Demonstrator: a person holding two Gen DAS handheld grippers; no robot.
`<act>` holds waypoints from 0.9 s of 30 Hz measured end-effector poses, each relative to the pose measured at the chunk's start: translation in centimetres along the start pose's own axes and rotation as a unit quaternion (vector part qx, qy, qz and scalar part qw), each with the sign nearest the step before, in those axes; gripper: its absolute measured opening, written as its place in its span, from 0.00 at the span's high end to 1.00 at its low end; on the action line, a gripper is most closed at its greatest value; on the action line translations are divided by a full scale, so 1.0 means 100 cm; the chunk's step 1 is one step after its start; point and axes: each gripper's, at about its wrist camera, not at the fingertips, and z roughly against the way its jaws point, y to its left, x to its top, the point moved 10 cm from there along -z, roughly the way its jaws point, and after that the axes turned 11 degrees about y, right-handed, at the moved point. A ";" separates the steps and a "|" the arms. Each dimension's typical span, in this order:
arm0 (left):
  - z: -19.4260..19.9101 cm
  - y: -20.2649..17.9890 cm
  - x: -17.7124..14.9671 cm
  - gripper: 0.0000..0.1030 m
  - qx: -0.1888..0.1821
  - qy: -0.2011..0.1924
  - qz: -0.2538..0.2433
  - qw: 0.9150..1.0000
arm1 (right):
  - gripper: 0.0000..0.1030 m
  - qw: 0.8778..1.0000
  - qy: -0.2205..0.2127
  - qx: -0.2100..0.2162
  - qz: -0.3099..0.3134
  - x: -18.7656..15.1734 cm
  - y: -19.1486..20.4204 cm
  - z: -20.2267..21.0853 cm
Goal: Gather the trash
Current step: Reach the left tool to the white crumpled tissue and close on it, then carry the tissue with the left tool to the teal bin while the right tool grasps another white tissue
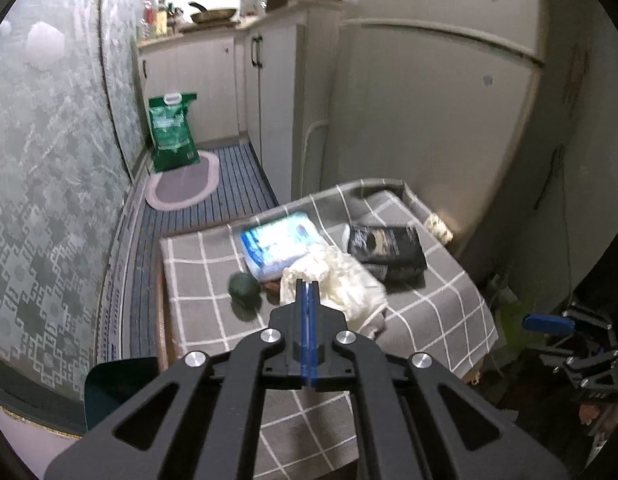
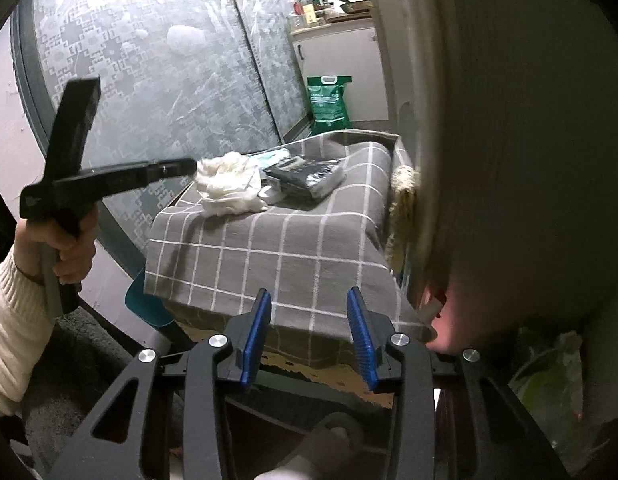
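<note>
Bare checked cloth is lying open on the desk nearside; a black packet, blue packet and wall are crowding its far side.

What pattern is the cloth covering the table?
Grey with a white grid check, clearest in the right wrist view.

I see a grey tablecloth crossed by a white grid. On it lie a cream-white crumpled bag, a blue-and-white packet, a black packet with pale print and a dark green ball. My grippers are black with blue pads. The green sack carries white lettering.
</note>
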 end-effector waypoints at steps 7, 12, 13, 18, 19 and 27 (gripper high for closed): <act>0.041 0.029 0.004 0.99 0.011 -0.054 0.033 0.998 | 0.61 0.998 0.015 -0.009 0.063 0.033 0.032 -0.012; 0.065 0.061 -0.003 0.99 0.019 -0.077 0.065 0.995 | 0.61 0.992 0.033 -0.017 0.117 0.056 0.059 -0.028; 0.069 0.068 -0.005 0.99 0.021 -0.079 0.071 0.994 | 0.61 0.991 0.036 -0.018 0.126 0.060 0.064 -0.031; 0.088 0.103 -0.021 0.99 0.037 -0.087 0.100 0.990 | 0.61 0.984 0.060 -0.023 0.168 0.073 0.089 -0.052; 0.090 0.111 -0.025 0.99 0.042 -0.085 0.106 0.990 | 0.61 0.982 0.066 -0.029 0.177 0.076 0.095 -0.059; 0.093 0.157 -0.055 0.99 0.067 -0.060 0.131 0.987 | 0.61 0.973 0.088 -0.045 0.208 0.093 0.129 -0.092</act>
